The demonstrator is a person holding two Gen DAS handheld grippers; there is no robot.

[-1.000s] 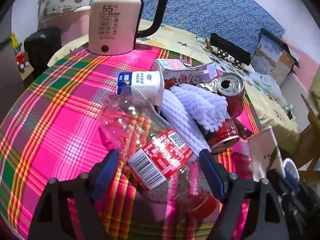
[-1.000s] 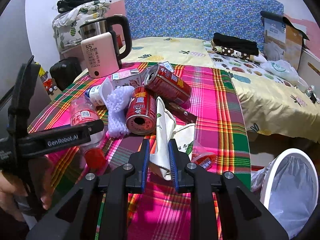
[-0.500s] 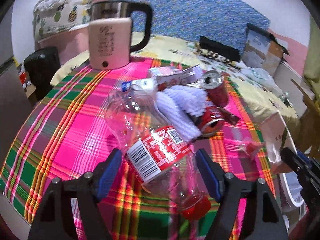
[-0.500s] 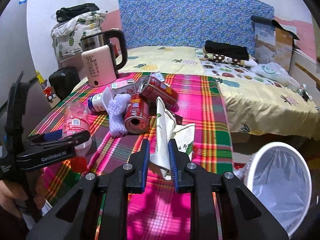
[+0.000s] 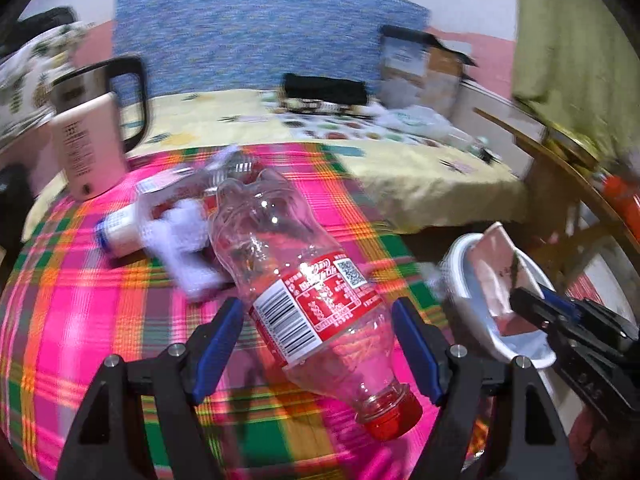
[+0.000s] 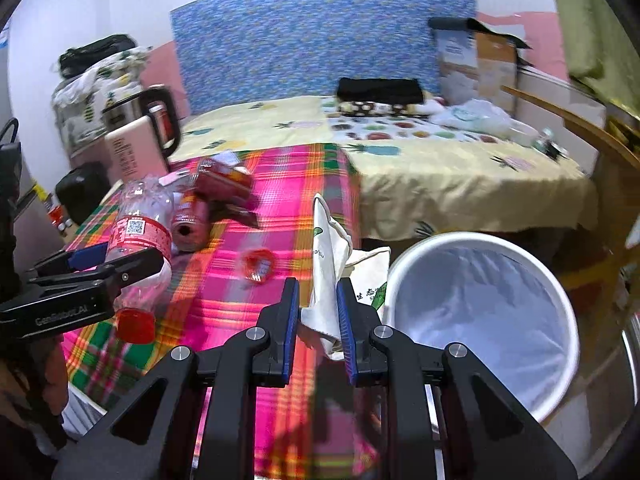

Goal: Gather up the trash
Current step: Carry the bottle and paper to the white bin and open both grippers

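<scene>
Beside bin (image 6: pixel 480 320): R gripper (image 6: pixel 318 320) w/ wrapper (image 6: pixel 326 264)

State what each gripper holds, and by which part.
Left gripper: the plastic bottle, clamped across its labelled middle. Right gripper: the white paper bag, pinched near its lower end, beside the bin.

Clear bottle (image 5: pixel 296 280) has a red label and red cap. Table (image 6: pixel 288 184) cloth is pink-green-orange plaid. Bin (image 6: pixel 476 240) is white; bedsheet (image 6: pixel 440 160) pale yellow; headboard (image 6: pixel 304 36) speckled blue.

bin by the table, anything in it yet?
Looks empty: the right wrist view shows only bare liner inside the white bin. The paper bag sits outside, in the right gripper.
</scene>
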